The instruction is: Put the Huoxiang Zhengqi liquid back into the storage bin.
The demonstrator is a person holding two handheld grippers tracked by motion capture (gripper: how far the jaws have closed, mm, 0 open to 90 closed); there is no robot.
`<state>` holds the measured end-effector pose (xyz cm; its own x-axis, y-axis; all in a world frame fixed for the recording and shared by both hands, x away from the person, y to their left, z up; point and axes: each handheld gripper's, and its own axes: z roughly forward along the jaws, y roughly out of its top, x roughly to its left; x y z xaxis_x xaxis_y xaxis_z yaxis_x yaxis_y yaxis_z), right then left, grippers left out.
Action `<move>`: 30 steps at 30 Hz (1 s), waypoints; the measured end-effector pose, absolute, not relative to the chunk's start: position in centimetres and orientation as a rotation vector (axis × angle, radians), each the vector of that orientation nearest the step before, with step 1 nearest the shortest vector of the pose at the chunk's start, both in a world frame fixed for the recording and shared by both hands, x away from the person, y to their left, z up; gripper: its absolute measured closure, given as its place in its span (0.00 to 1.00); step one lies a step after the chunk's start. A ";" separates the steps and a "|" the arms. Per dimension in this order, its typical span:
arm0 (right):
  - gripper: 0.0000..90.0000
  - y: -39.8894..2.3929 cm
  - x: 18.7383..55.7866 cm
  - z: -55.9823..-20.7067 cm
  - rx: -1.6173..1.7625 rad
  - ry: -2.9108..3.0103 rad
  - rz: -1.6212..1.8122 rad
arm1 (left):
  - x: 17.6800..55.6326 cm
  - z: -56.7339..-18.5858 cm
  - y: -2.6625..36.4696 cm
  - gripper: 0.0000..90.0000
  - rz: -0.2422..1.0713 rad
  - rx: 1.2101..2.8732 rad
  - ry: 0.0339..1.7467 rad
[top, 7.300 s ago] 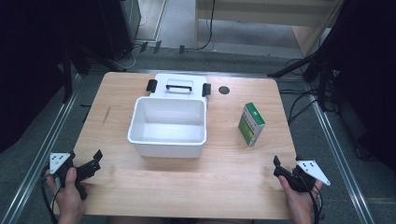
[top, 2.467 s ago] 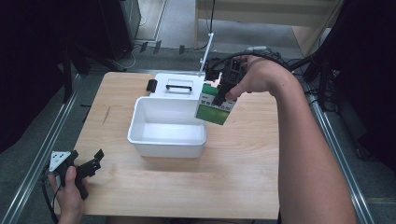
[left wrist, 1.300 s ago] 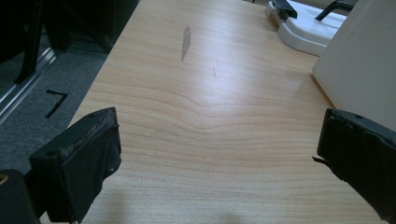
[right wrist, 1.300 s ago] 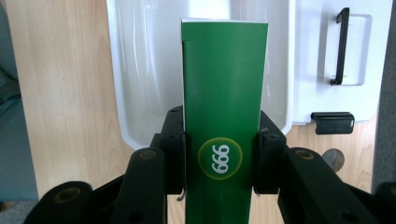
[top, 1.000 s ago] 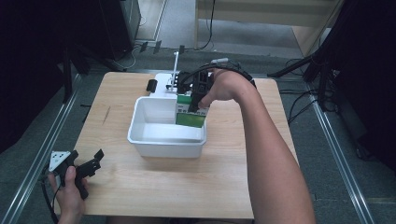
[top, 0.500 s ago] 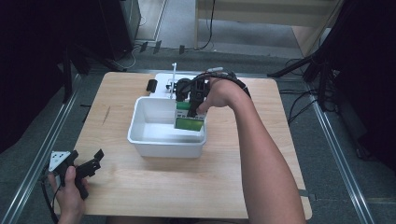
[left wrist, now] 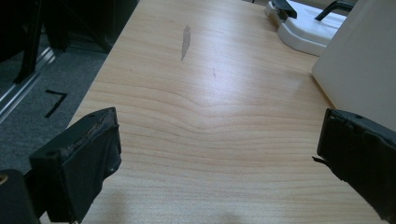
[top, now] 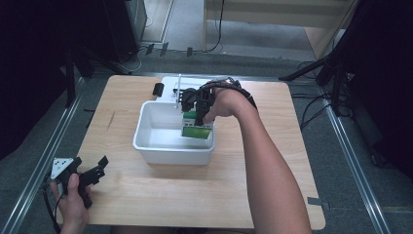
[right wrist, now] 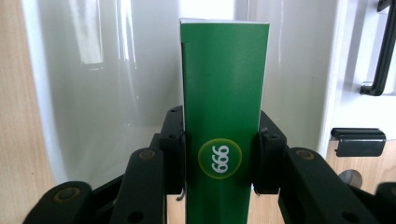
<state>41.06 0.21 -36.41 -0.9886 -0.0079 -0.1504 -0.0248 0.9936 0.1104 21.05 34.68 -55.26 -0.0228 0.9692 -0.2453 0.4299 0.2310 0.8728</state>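
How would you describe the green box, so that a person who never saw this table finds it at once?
Start at the wooden table and find the white tub near its middle. The green box is inside the tub at its right end, clamped between the jaws of the right gripper. It is the one green thing there, with a round yellow-ringed "999" mark on its narrow side.
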 end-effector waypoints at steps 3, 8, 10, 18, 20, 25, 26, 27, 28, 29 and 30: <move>0.71 0.4 41.3 -37.1 -0.012 2.986 0.159 | 21.1 -55.3 34.7 0.00 0.754 1.340 1.605; 0.71 0.5 41.5 -37.7 -0.012 2.988 0.155 | 21.1 -55.3 34.7 0.00 0.753 1.340 1.605; 0.71 0.6 41.6 -38.0 -0.014 2.991 0.155 | 21.1 -55.3 34.7 0.00 0.754 1.340 1.605; 0.70 1.0 41.7 -39.1 0.009 2.991 0.140 | 21.1 -55.3 34.7 0.00 0.753 1.339 1.605; 0.70 0.9 41.8 -39.1 0.030 2.989 0.142 | 21.1 -55.3 34.7 0.00 0.752 1.339 1.605; 0.66 0.6 42.0 -38.7 0.063 2.972 0.172 | 21.1 -55.3 34.7 0.00 0.752 1.340 1.607; 0.65 0.6 42.0 -38.6 0.081 2.969 0.176 | 21.1 -55.3 34.7 0.00 0.752 1.340 1.607; 0.65 0.5 42.0 -38.5 0.087 2.965 0.181 | 21.1 -55.3 34.7 0.00 0.753 1.340 1.607; 0.63 0.5 42.1 -38.5 0.076 2.960 0.197 | 21.1 -55.3 34.7 0.00 0.753 1.340 1.607; 0.63 0.4 42.0 -38.5 0.112 2.965 0.190 | 21.1 -55.3 34.7 0.00 0.752 1.340 1.607; 0.62 0.3 42.0 -38.5 0.109 2.966 0.204 | 21.1 -55.3 34.7 0.00 0.752 1.340 1.607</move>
